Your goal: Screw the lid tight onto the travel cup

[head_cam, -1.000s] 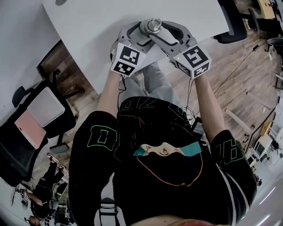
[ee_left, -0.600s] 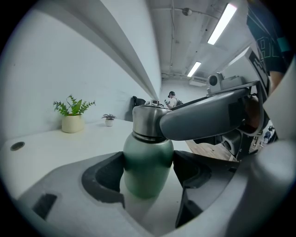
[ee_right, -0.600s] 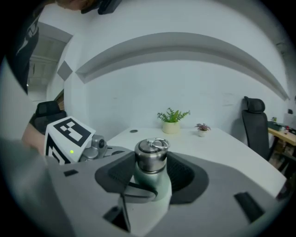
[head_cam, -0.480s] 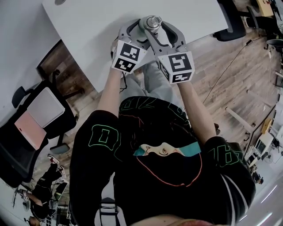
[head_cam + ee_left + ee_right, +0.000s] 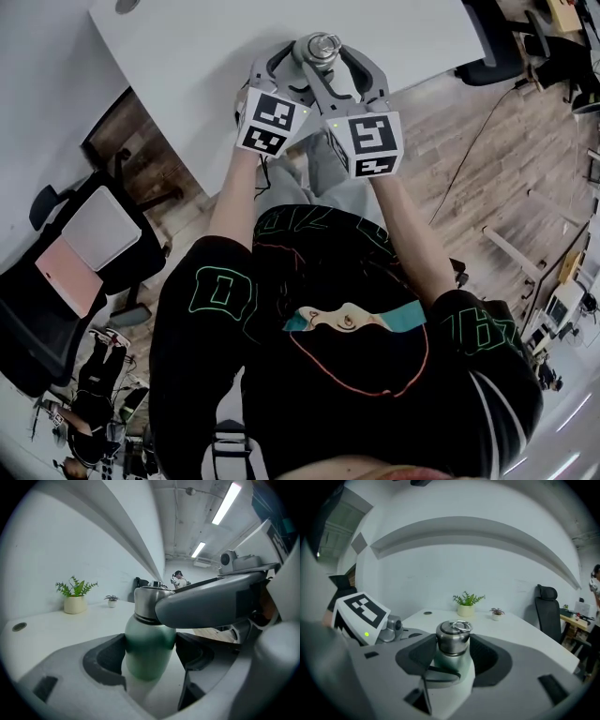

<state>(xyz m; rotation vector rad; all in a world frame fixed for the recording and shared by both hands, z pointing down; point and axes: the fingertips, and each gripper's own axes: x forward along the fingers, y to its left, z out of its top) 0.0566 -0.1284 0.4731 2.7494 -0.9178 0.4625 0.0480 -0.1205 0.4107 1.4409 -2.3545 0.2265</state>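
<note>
The travel cup stands near the white table's front edge, a green body under a steel lid with a ring on top. My left gripper is shut on the body, one pad on each side. From above, the lid sits between both grippers. My right gripper surrounds the lid higher up; its jaws have just been opening a little, and both pads still lie against the lid. One right finger crosses the left gripper view over the cup's neck. The left gripper sits beside the right gripper.
The white table runs back to a wall, with a potted plant and a smaller pot at its far side. A black office chair stands to the right. Another chair stands on the wooden floor at left.
My right gripper has swung round the lid, its marker cube moving from the right side inward next to the left cube. The left gripper and the cup's body have kept still.
</note>
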